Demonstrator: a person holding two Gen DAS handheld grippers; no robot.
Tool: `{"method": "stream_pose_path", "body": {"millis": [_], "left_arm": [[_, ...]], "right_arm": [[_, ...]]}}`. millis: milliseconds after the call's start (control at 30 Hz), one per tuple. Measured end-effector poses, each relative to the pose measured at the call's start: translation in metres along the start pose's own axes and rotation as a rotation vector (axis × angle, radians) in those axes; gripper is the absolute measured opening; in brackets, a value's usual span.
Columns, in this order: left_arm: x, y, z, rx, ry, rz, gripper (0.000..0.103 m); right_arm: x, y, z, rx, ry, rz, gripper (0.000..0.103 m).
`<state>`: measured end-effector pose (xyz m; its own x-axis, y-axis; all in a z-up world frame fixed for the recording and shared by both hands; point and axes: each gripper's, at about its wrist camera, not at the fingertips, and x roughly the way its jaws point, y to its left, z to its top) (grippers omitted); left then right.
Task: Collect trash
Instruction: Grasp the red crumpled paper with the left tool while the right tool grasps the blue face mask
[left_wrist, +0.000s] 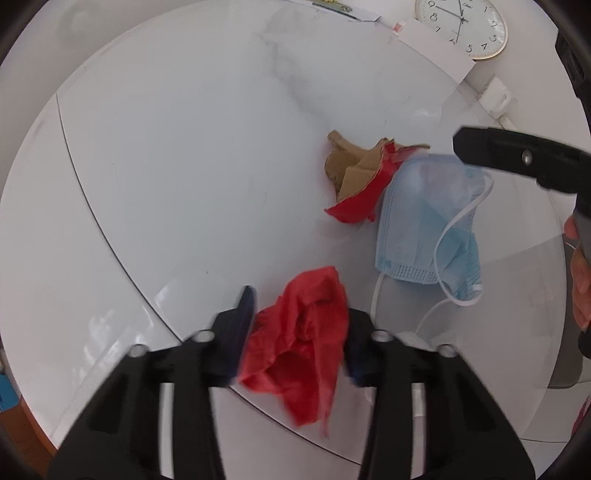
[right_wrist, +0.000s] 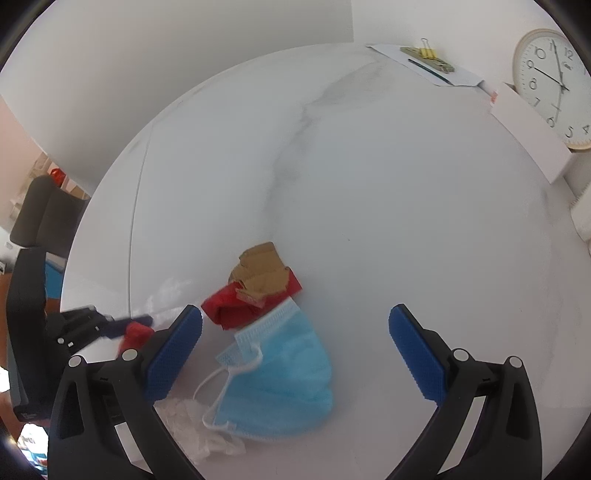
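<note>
The left gripper (left_wrist: 299, 332) is clamped on a crumpled red plastic scrap (left_wrist: 299, 339) at the near edge of the round white marble table (left_wrist: 184, 166). The right gripper (right_wrist: 295, 350) stands with jaws wide apart over a light blue pleated face mask (right_wrist: 280, 387). A torn brown-and-red cardboard piece (right_wrist: 258, 288) touches the mask's far side
</note>
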<state>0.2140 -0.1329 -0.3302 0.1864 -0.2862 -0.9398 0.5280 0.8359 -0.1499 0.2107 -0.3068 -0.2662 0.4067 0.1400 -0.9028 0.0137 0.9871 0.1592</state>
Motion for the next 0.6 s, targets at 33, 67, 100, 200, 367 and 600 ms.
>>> {"method": "stream_pose_path", "body": {"millis": [33, 67, 100, 200, 367, 600], "left_arm": [[0.0, 0.0, -0.001, 0.005, -0.004, 0.012, 0.037], [0.0, 0.0, -0.002, 0.008, -0.005, 0.013, 0.036], [0.0, 0.001, -0.003, 0.007, -0.005, 0.011, 0.036], [-0.005, 0.003, -0.003, -0.001, -0.014, 0.021, 0.036], [-0.026, 0.008, -0.008, -0.017, -0.047, 0.017, 0.036], [-0.053, 0.007, -0.024, -0.031, -0.08, 0.014, 0.036]], "right_arm": [[0.002, 0.001, 0.001, -0.002, 0.003, 0.009, 0.1], [0.003, 0.003, 0.002, -0.006, 0.006, 0.015, 0.1], [0.005, 0.005, 0.002, -0.014, 0.01, 0.019, 0.1], [0.009, 0.012, 0.005, -0.058, 0.023, 0.022, 0.1], [0.002, 0.012, -0.001, -0.08, 0.032, 0.021, 0.1], [-0.005, 0.004, -0.031, -0.013, 0.063, 0.032, 0.1]]}}
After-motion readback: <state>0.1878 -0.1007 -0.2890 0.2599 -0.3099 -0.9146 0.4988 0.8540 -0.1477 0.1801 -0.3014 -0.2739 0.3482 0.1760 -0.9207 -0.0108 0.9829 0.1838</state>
